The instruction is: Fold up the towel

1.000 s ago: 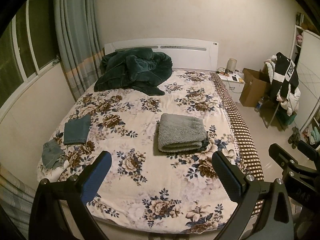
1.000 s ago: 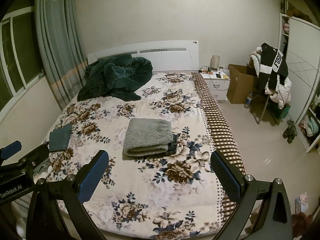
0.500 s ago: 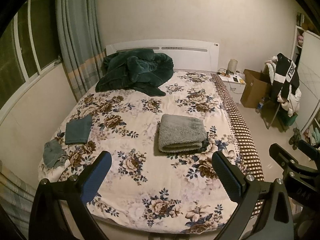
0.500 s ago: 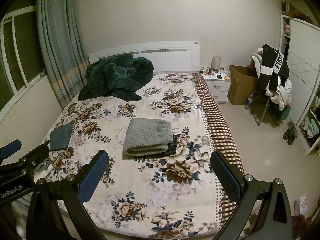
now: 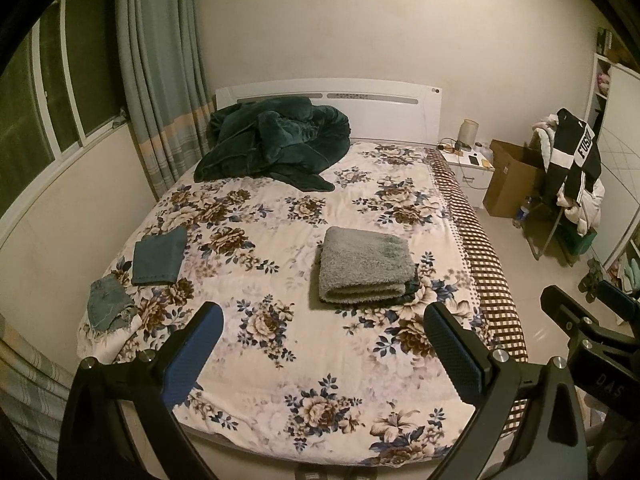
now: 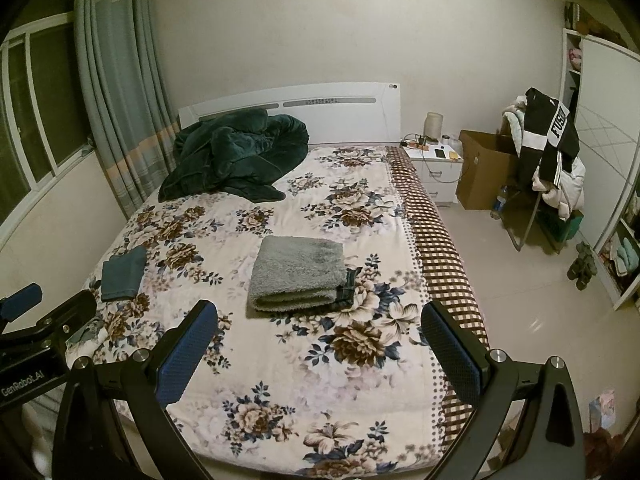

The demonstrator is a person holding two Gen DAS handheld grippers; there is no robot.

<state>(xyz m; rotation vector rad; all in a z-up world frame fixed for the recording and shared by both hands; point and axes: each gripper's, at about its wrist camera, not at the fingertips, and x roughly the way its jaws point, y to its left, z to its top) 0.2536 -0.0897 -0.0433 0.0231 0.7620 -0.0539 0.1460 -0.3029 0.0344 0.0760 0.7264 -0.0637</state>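
A grey fluffy towel [image 5: 366,265] [image 6: 298,273] lies folded in a thick stack in the middle of the flowered bed [image 5: 280,364] [image 6: 280,360], on top of a dark folded garment that shows at its right edge. My left gripper [image 5: 323,320] hangs open above the foot of the bed, well short of the towel, with nothing between its blue pads. My right gripper [image 6: 319,319] is likewise open and empty, at about the same distance. Each gripper shows at the edge of the other's view.
A folded teal cloth [image 5: 159,256] and a small denim piece [image 5: 107,304] lie near the bed's left edge. A dark green blanket [image 5: 272,142] is heaped at the headboard. A nightstand [image 6: 436,168], cardboard box [image 6: 486,178] and clothes-laden chair [image 6: 548,176] stand to the right.
Both views have tilted up slightly and drawn back a little; the bed and towel sit marginally lower in frame. Both grippers stay open and empty.
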